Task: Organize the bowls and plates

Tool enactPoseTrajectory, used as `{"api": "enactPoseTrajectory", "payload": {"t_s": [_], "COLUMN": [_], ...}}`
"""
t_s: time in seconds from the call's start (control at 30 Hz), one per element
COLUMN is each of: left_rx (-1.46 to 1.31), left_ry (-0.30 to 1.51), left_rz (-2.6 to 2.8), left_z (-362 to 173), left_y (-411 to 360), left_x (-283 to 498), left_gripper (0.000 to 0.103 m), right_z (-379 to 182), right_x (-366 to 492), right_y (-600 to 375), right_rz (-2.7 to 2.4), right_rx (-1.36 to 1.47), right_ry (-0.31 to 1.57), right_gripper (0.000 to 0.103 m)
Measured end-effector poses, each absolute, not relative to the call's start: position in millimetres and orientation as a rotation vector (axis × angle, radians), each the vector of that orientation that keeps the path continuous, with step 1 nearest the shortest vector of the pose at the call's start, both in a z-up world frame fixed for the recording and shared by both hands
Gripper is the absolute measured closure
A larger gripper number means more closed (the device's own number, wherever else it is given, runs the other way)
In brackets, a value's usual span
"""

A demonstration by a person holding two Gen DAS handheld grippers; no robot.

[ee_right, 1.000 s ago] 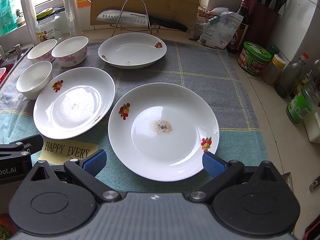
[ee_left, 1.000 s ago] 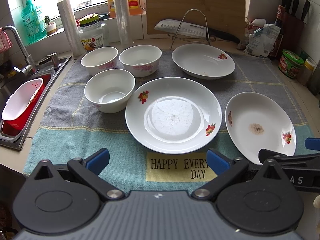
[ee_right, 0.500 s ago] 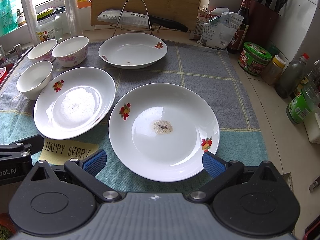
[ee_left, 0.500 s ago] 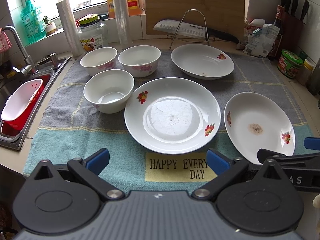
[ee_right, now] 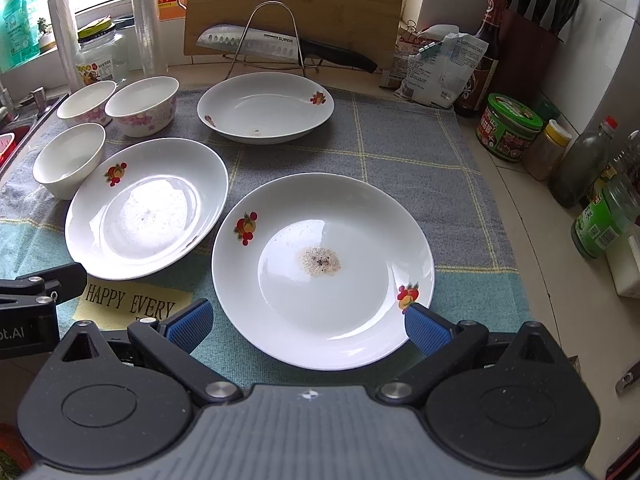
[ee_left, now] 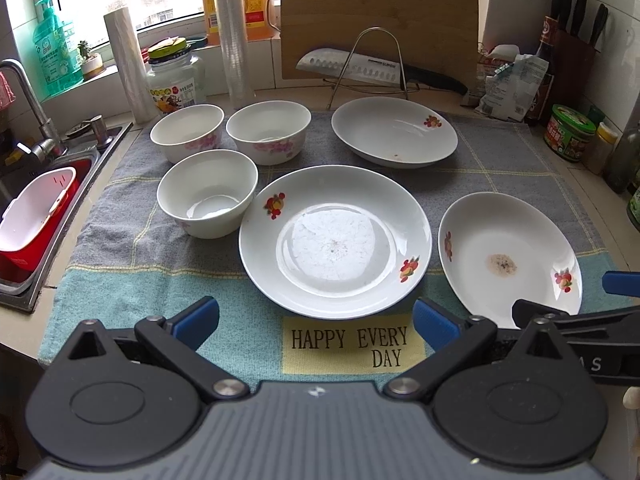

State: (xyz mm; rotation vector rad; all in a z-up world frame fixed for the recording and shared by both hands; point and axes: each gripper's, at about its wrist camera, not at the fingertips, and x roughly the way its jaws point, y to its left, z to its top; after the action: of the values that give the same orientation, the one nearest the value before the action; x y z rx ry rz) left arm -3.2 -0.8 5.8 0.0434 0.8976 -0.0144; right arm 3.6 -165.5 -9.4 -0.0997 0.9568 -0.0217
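Three white plates with fruit prints lie on a towel: a middle plate (ee_left: 335, 240) (ee_right: 146, 208), a right plate with a brown stain (ee_left: 508, 258) (ee_right: 322, 276), and a far plate (ee_left: 394, 131) (ee_right: 265, 107). Three white bowls (ee_left: 207, 192) (ee_left: 187, 133) (ee_left: 269, 131) stand at the left, also in the right wrist view (ee_right: 70, 165) (ee_right: 142, 105). My left gripper (ee_left: 316, 318) is open and empty just before the middle plate. My right gripper (ee_right: 306, 322) is open, its fingers either side of the stained plate's near rim.
A sink (ee_left: 24, 216) with a red-and-white basket lies at the left. A knife on a wire stand (ee_left: 368, 66) and a cutting board (ee_left: 380, 16) stand behind. Jars and bottles (ee_right: 508, 126) line the right counter.
Both grippers have edged slightly forward toward the plates. Nothing on the towel has moved.
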Motion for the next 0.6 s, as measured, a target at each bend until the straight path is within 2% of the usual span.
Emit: {"api": "enactPoseTrajectory", "payload": {"t_s": [0.6], "left_rx": [0.001], "left_ry": [0.799], "left_rz": [-0.093], "left_z": [3.5], "left_y": [6.0], "left_x": [2.1], "left_gripper": [0.001], "right_z": [-20.9], "right_x": [-14.2], "right_y": [-188.6], "right_rz": [0.116], "right_rx": [-0.088], "right_ry": [0.85], "right_gripper": [0.0]}}
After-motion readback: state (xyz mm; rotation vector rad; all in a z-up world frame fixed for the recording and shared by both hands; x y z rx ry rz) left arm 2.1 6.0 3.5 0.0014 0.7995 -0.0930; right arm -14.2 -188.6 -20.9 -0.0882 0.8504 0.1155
